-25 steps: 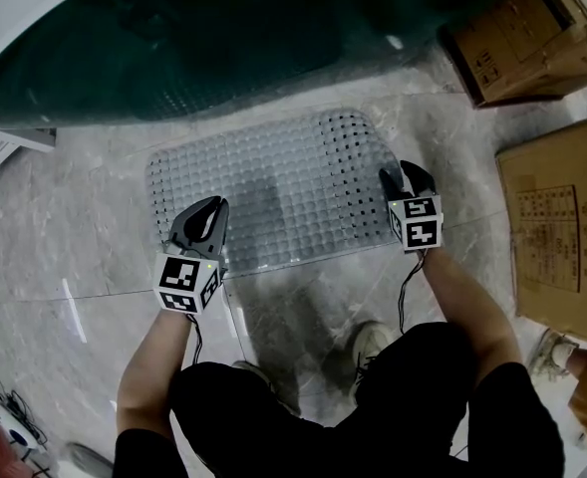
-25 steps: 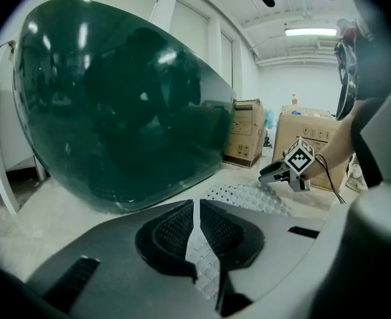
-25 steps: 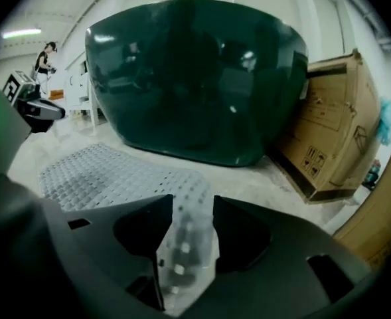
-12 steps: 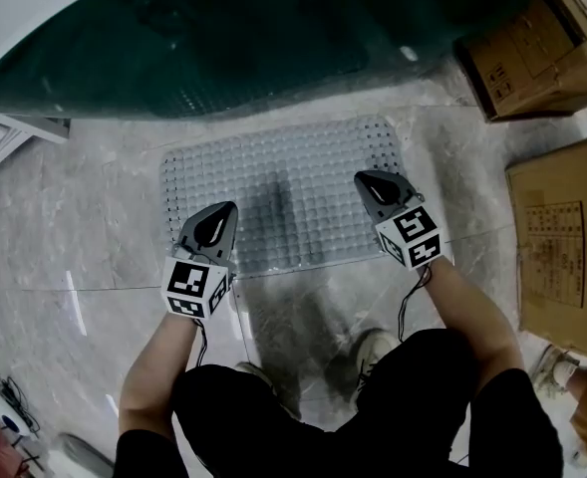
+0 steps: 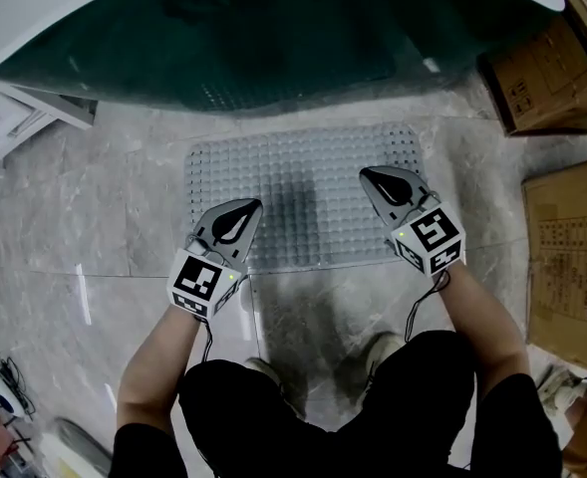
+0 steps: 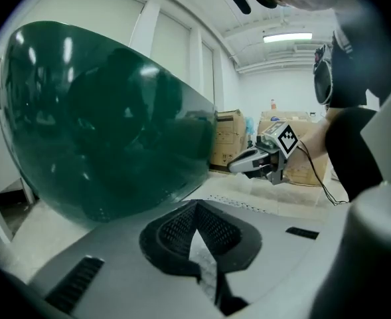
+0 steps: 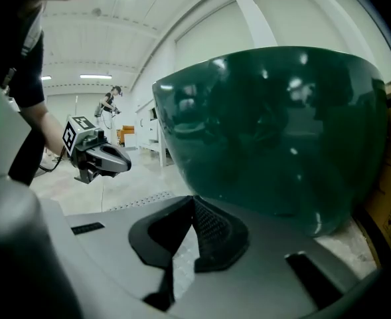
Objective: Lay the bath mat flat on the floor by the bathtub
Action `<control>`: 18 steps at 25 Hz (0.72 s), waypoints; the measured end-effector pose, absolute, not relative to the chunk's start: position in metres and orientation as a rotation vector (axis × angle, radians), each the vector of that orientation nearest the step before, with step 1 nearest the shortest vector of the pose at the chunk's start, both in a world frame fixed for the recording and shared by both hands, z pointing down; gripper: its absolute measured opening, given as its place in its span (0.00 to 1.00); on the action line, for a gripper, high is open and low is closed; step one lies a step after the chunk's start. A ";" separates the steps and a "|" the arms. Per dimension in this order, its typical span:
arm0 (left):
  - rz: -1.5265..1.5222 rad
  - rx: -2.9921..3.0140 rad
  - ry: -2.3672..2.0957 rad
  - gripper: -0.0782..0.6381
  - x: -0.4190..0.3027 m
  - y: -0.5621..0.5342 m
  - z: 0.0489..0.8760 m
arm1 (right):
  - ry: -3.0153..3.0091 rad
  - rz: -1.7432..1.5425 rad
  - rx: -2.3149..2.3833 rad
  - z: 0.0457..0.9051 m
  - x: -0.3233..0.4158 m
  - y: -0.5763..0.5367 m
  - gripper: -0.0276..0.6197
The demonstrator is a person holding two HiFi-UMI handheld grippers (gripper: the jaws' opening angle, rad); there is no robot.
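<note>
Fingers (image 5: 251,207) over bath mat's (image 5: 308,172) near edge

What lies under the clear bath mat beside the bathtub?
Grey marble floor shows dimly through the translucent bath mat. Its bumps blur the detail, and the left tongs and right tongs hide its near corners from the head view.

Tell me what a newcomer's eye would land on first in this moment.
The big dark green bathtub fills the top of the head view. Just in front of it, a clear, bubbled bath mat lies flat on the marble floor. The left claw and right claw, both shut with nothing gripped, sit over the mat's near edge, one at each side. Cardboard boxes stand at the right.
</note>
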State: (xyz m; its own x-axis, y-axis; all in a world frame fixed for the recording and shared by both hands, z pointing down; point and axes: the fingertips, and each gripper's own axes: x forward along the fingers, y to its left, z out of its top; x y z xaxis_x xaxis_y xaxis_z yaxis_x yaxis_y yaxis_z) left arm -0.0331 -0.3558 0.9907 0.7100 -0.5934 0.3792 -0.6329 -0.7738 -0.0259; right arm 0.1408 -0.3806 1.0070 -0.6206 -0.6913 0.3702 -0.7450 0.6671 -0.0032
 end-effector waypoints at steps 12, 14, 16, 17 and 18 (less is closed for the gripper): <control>0.497 2.933 -0.730 0.13 -0.010 -0.331 0.918 | -2.621 0.046 0.931 0.921 0.095 -0.356 0.07; 0.503 2.914 -0.704 0.13 -0.009 -0.326 0.899 | -2.622 0.097 0.919 0.902 0.089 -0.347 0.07; 0.523 2.903 -0.681 0.13 -0.009 -0.314 0.878 | -2.622 0.148 0.895 0.883 0.084 -0.333 0.07; 0.531 2.884 -0.674 0.13 -0.010 -0.308 0.866 | -2.620 0.172 0.885 0.872 0.081 -0.327 0.07; 0.538 2.866 -0.669 0.13 -0.010 -0.302 0.854 | -2.616 0.190 0.877 0.860 0.079 -0.321 0.07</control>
State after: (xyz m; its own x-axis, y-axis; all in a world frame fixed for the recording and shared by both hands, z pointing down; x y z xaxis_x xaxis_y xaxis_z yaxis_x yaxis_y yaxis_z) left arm -0.0104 -0.3024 0.8538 0.8362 -0.3991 0.3760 -0.4527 -0.8894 0.0628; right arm 0.0792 -0.3211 0.8600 -0.7363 -0.5536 0.3891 -0.6039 0.7970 -0.0089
